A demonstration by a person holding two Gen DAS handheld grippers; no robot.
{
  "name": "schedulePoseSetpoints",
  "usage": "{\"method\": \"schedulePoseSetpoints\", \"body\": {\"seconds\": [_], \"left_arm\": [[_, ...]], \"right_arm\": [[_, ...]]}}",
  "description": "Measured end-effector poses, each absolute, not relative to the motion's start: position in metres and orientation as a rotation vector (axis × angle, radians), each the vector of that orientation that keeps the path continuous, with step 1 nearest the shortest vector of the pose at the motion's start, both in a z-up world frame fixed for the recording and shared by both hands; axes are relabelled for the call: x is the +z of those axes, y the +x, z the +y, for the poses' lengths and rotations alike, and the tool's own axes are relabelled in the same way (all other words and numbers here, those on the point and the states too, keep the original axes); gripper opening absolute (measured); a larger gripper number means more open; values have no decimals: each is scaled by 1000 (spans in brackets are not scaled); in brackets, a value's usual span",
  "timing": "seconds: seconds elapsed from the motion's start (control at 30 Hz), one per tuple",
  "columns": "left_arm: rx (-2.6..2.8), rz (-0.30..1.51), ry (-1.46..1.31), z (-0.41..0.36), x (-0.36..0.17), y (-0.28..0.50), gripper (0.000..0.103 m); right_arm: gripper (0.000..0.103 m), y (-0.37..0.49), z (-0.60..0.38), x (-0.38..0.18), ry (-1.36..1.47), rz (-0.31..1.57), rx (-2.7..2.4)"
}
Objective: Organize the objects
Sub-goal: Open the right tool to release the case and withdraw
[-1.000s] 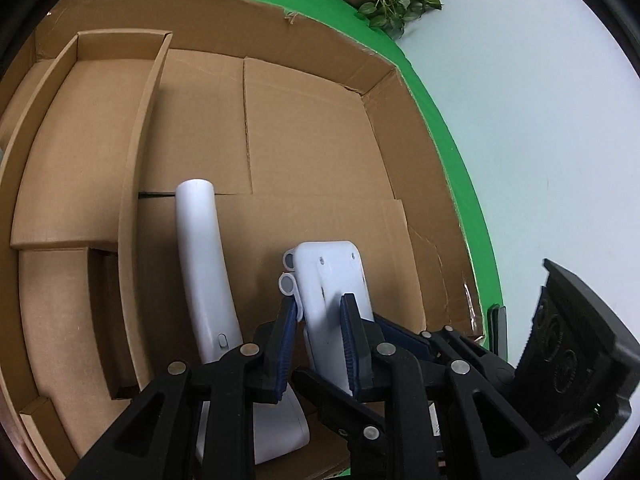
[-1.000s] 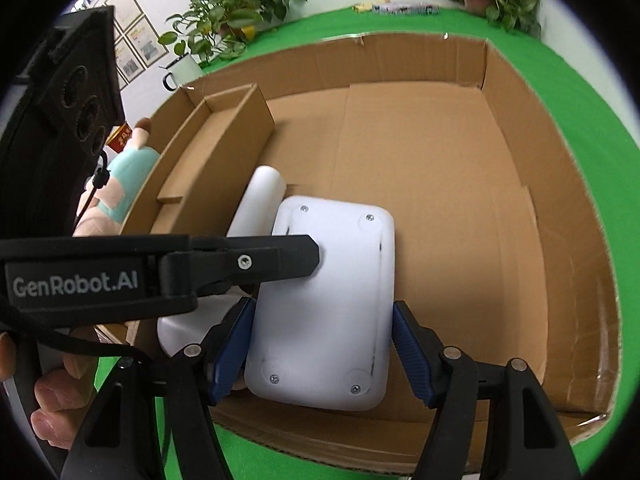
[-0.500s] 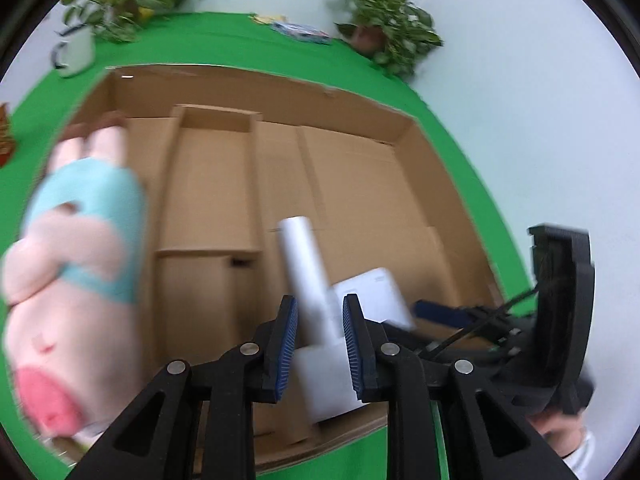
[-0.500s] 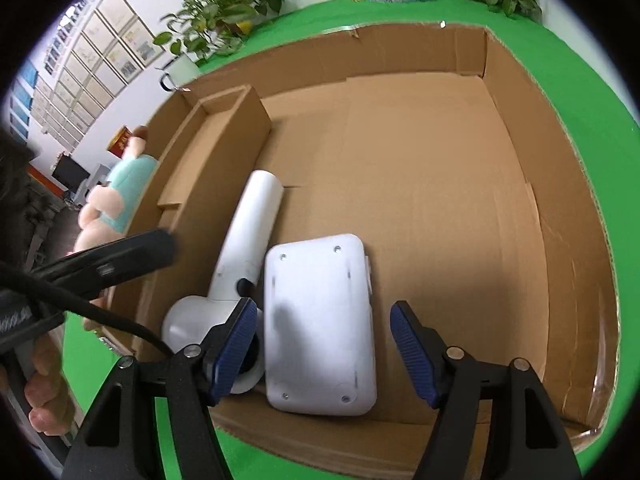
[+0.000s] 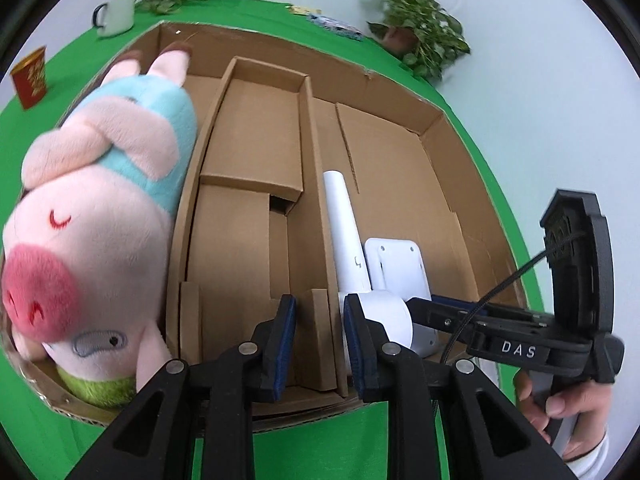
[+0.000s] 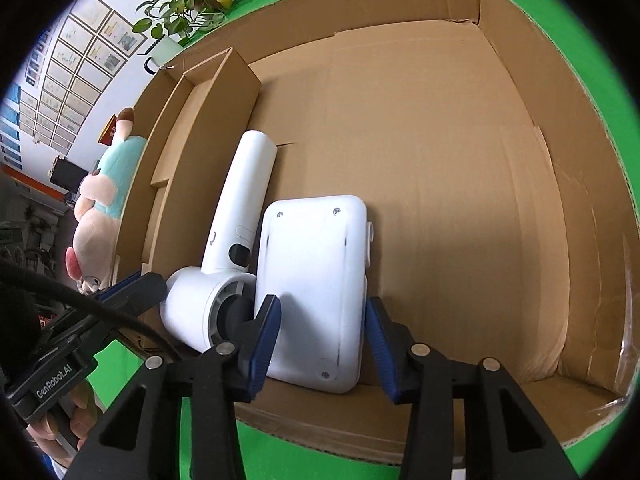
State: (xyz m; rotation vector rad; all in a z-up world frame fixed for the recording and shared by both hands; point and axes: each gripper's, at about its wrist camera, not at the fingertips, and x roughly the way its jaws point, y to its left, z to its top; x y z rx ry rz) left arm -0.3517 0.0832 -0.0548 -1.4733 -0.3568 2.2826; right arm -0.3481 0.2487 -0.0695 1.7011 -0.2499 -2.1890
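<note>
A white hair dryer [image 6: 224,256] and a white flat rectangular device [image 6: 316,280] lie side by side in the right compartment of a large cardboard box [image 6: 440,120]. Both show in the left wrist view: the dryer [image 5: 348,236], the device [image 5: 396,260]. A pink plush pig [image 5: 100,220] in a light blue shirt lies in the box's left compartment. My left gripper [image 5: 318,340] is open and empty above the box's near edge, beside the dryer's head. My right gripper [image 6: 322,340] is open around the device's near end, its pads apart from it.
A cardboard divider insert [image 5: 256,184] fills the box's middle. The box stands on a green cloth [image 5: 340,440]. Behind it are potted plants [image 5: 424,36], a white enamel mug [image 5: 116,12] and a red cup [image 5: 30,78]. The box's right part has bare floor [image 6: 460,200].
My left gripper let go of the device, pulled back and swung left, so the pig came into view. My right gripper stays open at the device, which now lies flat beside the dryer.
</note>
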Motion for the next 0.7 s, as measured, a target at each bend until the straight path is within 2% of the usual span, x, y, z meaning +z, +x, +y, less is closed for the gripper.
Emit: {"method": "schedulePoseSetpoints", "body": {"seconds": [0.07,0.13,0.23,0.33,0.4,0.47,0.5,0.6,0.67,0.7], "left_arm": [[2288,-379,-1485,85,-56,-353,23],[2292,-408,-1505,85,-58,-356,23],[2302,-436,-1534,88,-58,-358,23],[2309,-456,-1562,87,-57,-360,23],[2309,-449,-1577,89,-56,-360,24],[2352,-389,-1588,91,-52,-358,29],[2389,-352,-1574,90,-49,-355,39],[2505,-223,-1441,92,-28,-336,44],[2581,-142,-1331,93,-11,-320,54],[2618,-109,-1280,92,-3,-312,63]], "right_arm": [[46,-346,249,-66,1686,-232,-2220],[61,-342,249,-60,1647,-192,-2284],[72,-333,248,-45,1528,-125,-2396],[78,-323,247,-30,1415,-95,-2453],[79,-313,249,-20,1333,-61,-2502],[80,-305,251,-13,1265,-42,-2530],[80,-296,253,-9,1206,-29,-2549],[82,-271,259,-1,1031,17,-2636],[83,-258,257,2,947,37,-2674],[83,-247,260,2,905,45,-2696]]}}
